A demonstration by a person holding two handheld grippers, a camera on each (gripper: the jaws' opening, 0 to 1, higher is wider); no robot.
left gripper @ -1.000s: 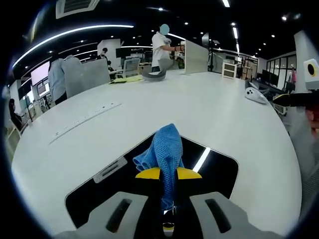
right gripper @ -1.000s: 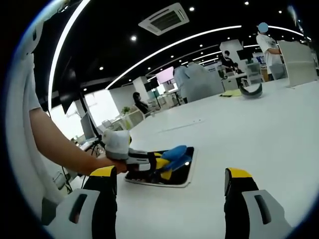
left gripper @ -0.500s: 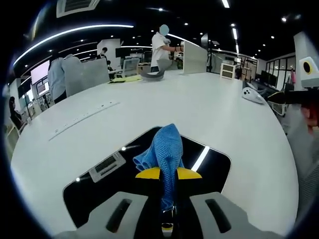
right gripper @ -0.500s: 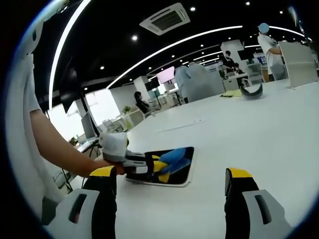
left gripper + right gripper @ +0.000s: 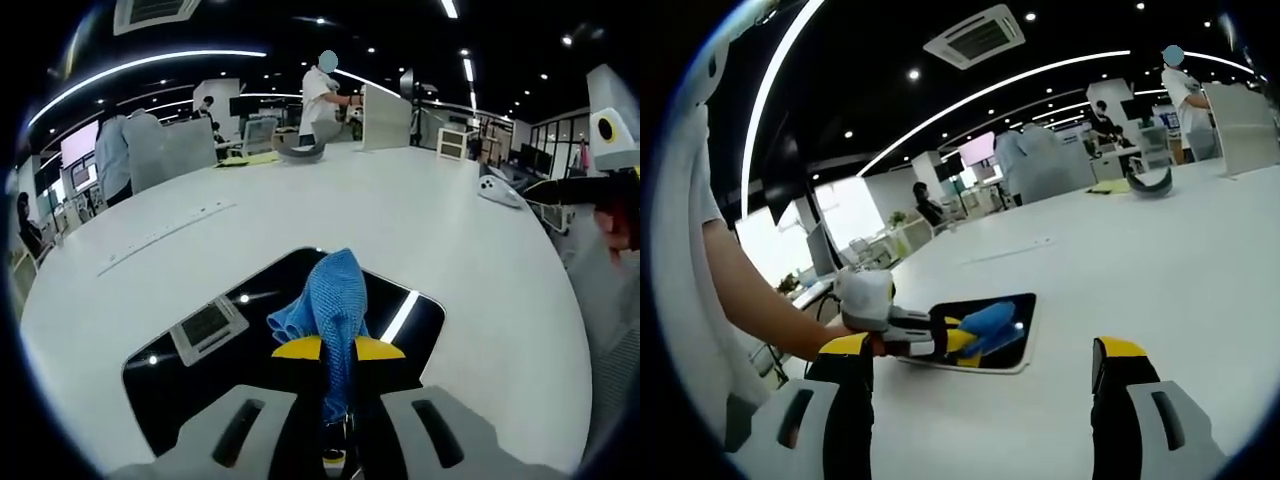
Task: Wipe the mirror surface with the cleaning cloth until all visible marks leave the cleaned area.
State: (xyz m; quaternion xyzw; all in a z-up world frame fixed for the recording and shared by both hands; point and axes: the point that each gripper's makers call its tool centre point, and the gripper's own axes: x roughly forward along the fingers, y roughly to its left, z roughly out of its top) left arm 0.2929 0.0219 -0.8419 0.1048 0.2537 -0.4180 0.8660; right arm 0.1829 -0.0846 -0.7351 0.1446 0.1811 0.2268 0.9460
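Blue microfibre, bunched into a peak: the cleaning cloth is clamped between the yellow-tipped jaws of the left hand-held gripper, and its lower end runs down out of sight between the jaws at 6 o'clock in the left gripper view. Under it lies the mirror, a dark glossy slab flat on the white bench; its near edge is cut off behind the gripper body, so that side cannot be made out. The glass throws back ceiling lights, a bright bar at about 3 o'clock of the cloth and small dots at 9 o'clock, plus a grey vent panel. Whether any marks sit on it, I cannot tell through those reflections.

Over in the right gripper view, the right hand-held gripper has its jaws wide apart with nothing between them, hovering above bare bench. At 9 o'clock the left hand-held gripper comes in with a gloved hand behind it, cloth pressed down on the mirror. The mirror's left part is hidden by that gripper.

Far across the bench, people stand around; too small to read
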